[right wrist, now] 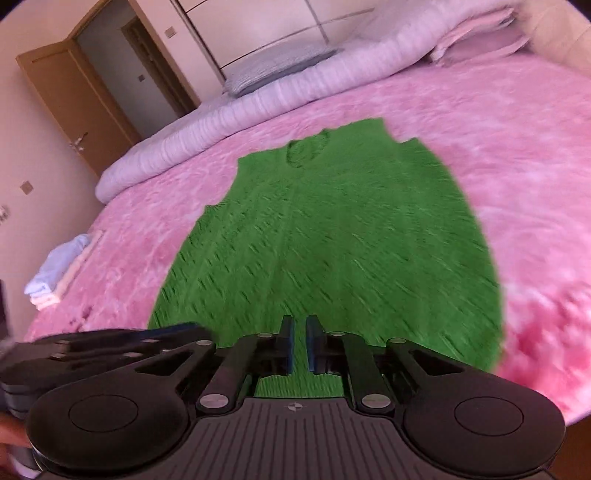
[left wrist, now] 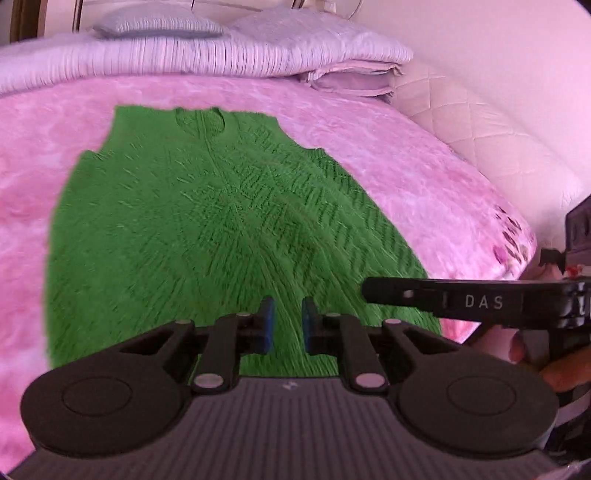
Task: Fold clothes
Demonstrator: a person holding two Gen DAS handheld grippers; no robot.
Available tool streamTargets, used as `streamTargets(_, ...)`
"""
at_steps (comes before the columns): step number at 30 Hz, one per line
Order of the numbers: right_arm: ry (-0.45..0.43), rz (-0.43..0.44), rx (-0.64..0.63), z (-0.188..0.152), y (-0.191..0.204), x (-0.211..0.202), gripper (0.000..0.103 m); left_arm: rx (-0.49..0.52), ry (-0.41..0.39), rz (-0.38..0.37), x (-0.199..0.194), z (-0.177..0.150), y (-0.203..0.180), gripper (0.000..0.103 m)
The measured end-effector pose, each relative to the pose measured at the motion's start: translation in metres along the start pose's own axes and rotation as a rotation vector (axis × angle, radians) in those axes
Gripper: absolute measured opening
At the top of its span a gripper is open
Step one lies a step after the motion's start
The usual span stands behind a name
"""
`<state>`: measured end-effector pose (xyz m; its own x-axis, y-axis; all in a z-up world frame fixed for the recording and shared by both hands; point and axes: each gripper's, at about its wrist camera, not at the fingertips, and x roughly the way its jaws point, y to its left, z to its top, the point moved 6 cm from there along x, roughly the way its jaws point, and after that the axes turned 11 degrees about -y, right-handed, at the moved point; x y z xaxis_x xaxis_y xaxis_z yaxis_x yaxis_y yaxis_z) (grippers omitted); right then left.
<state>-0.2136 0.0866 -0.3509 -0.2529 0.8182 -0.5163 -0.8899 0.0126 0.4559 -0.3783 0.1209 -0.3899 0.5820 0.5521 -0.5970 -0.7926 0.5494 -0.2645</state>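
Left wrist view: one green knit vest (left wrist: 207,221) lies spread flat, neckline far, hem near, on the pink blanket (left wrist: 424,177) of a bed. No fold shows in it, so by the look of things the folding of this piece is all left to do. Left gripper (left wrist: 288,325) hangs over the hem w/ a narrow gap btwn its blue pads, grasping nothing; right gripper (left wrist: 443,299) juts in edge-on at the side. Two pillows (left wrist: 159,24) at the far end. Right wrist view: same vest (right wrist: 332,229), one only, flat and whole. Right gripper (right wrist: 300,343) near-closed but empty above the hem. One small stack of folded laundry (right wrist: 59,273) sits at the bed's edge, well apart, approx. three or four pieces; count unclear.
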Motion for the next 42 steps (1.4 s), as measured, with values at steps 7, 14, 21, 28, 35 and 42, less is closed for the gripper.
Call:
streamTargets(7, 0.147, 0.071, 0.086, 0.002, -0.032, 0.078, 0.006, -0.027, 0.061, -0.069, 0.062, 0.003, 0.012, 0.009)
streamTargets(14, 0.116, 0.029, 0.066, 0.007, -0.059, 0.05, 0.0, -0.008, 0.034, -0.016, 0.018, 0.011, 0.053, 0.003)
streamTargets(21, 0.205, 0.054, 0.017, 0.012, -0.074, 0.048, 0.0, -0.019, 0.069, -0.002, 0.014, 0.02, 0.081, 0.006)
streamTargets(28, 0.184, 0.043, -0.127, 0.075, -0.095, 0.071, 0.045, 0.084, -0.006, 0.045, 0.038, 0.088, 0.111, 0.021)
streamTargets(35, 0.144, 0.028, -0.111, 0.138, -0.14, 0.129, 0.054, 0.071, 0.003, 0.054, 0.105, 0.144, 0.157, 0.024)
streamTargets(42, 0.178, 0.091, -0.054, 0.191, -0.174, 0.203, 0.054, -0.047, 0.013, 0.069, 0.168, 0.181, 0.212, 0.026)
